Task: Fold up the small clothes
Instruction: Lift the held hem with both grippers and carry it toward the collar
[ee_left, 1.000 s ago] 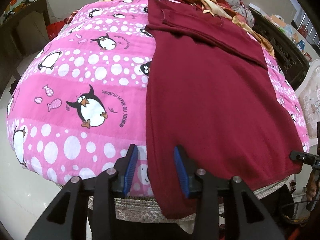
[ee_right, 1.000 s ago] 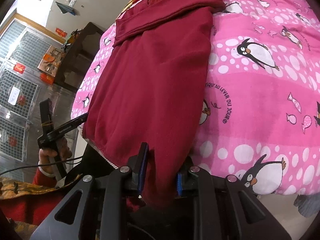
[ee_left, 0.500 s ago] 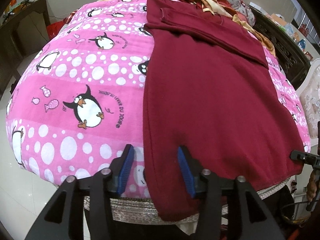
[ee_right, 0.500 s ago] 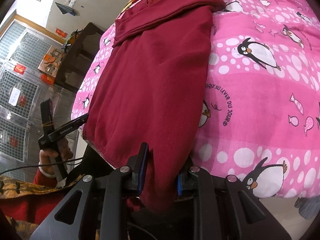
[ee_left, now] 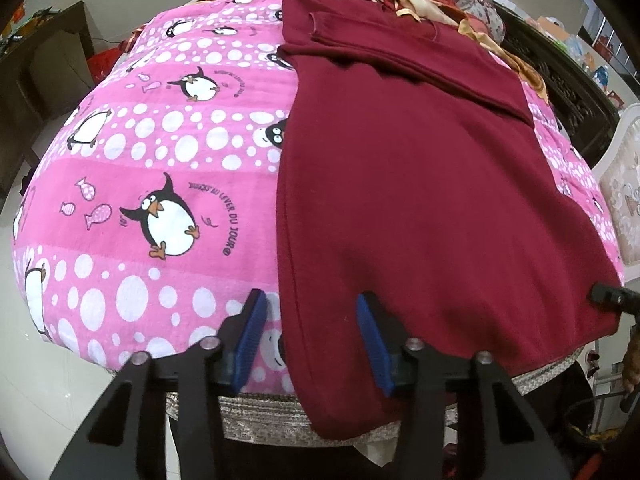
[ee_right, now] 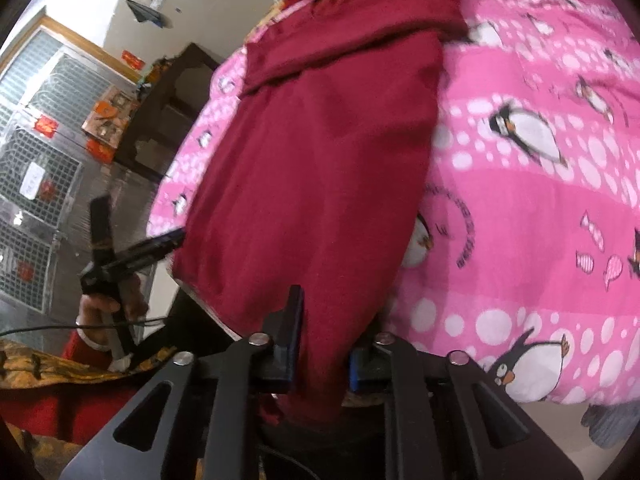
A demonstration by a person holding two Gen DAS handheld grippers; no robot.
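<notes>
Both wrist views low at bed edge, facing across; share maroon garment (ee_left: 420,184), pink blanket (ee_right: 520,200).

Pale glossy floor (ee_left: 24,364), dark wooden cabinet (ee_right: 168,108), perhaps mesh-fronted doors (ee_right: 36,168).

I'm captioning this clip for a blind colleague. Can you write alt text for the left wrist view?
A dark red garment lies flat on a pink penguin-print blanket, its near corner hanging over the bed edge. The open left tool straddles the garment's near left edge, fingers apart. Pillows sit at the far end.
</notes>
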